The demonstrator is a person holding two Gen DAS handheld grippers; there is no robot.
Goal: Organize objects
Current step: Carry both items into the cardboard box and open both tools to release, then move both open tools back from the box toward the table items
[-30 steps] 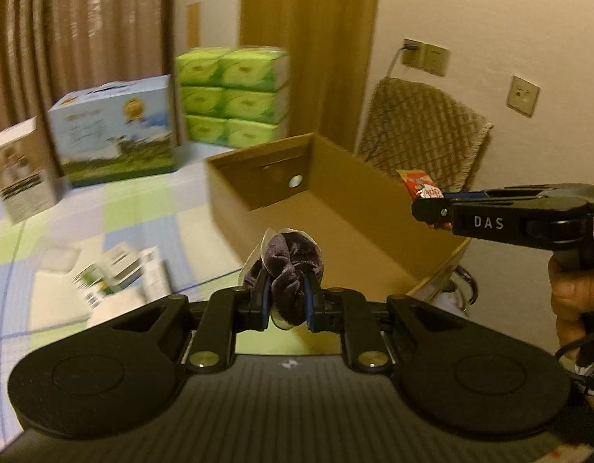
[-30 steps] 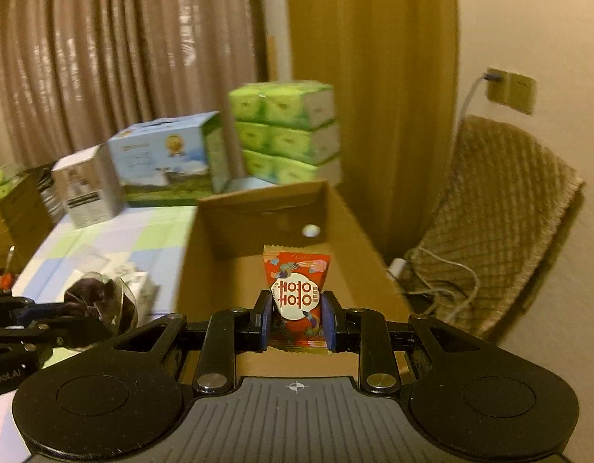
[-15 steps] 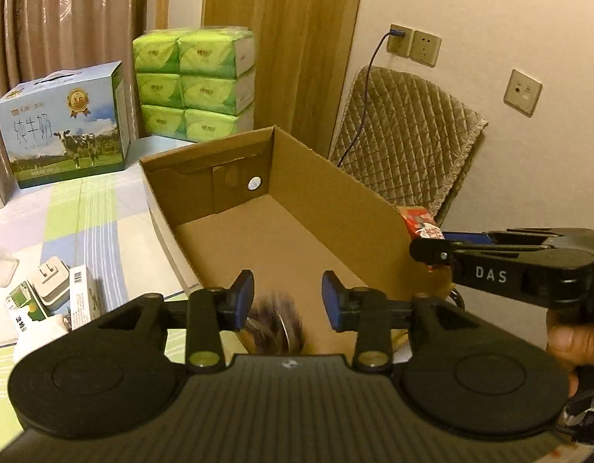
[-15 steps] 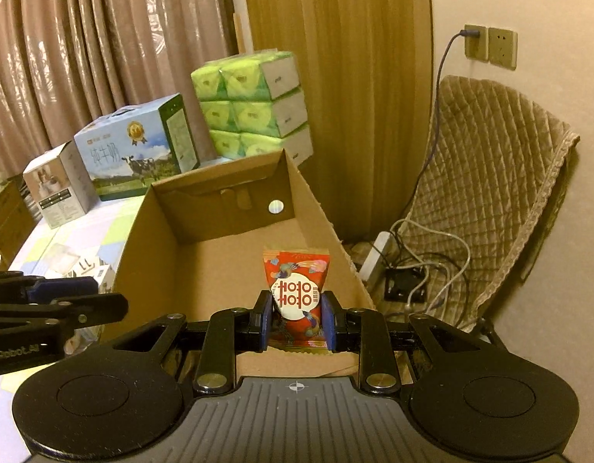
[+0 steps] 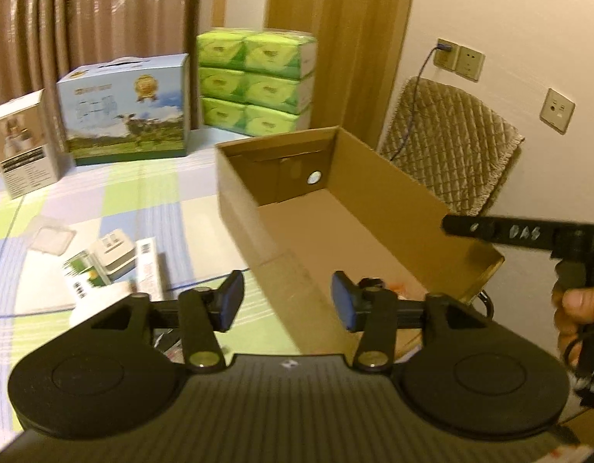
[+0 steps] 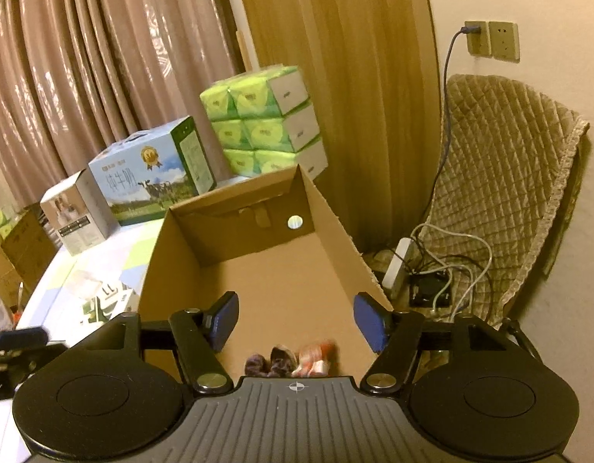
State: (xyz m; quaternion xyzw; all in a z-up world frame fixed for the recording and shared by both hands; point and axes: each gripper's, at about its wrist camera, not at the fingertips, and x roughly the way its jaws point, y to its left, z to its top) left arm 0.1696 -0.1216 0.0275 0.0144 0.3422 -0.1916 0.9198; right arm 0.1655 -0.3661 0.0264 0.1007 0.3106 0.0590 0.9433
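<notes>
An open cardboard box [image 5: 393,196] stands on the checked table; it also shows in the right wrist view [image 6: 328,212]. My left gripper [image 5: 287,303] is open and empty over the box's near left corner. My right gripper [image 6: 297,322] is open and empty above the box's near end; it shows from the side in the left wrist view [image 5: 501,231]. A dark purple scrunchie [image 6: 270,364] and a red snack packet [image 6: 316,357] lie on the box floor just under the right gripper, blurred. A bit of the red packet [image 5: 397,285] shows in the left wrist view.
On the table left of the box lie small packets [image 5: 104,266] and a clear plastic lid [image 5: 52,237]. At the back stand a milk carton box [image 5: 129,112], a white box [image 5: 21,142] and stacked green tissue packs [image 5: 254,81]. A quilted chair [image 6: 505,177] and cables [image 6: 432,270] are right.
Both grippers have opened. The scrunchie left the left gripper and the snack packet left the right one; both now lie in the box. The left gripper has swung left.
</notes>
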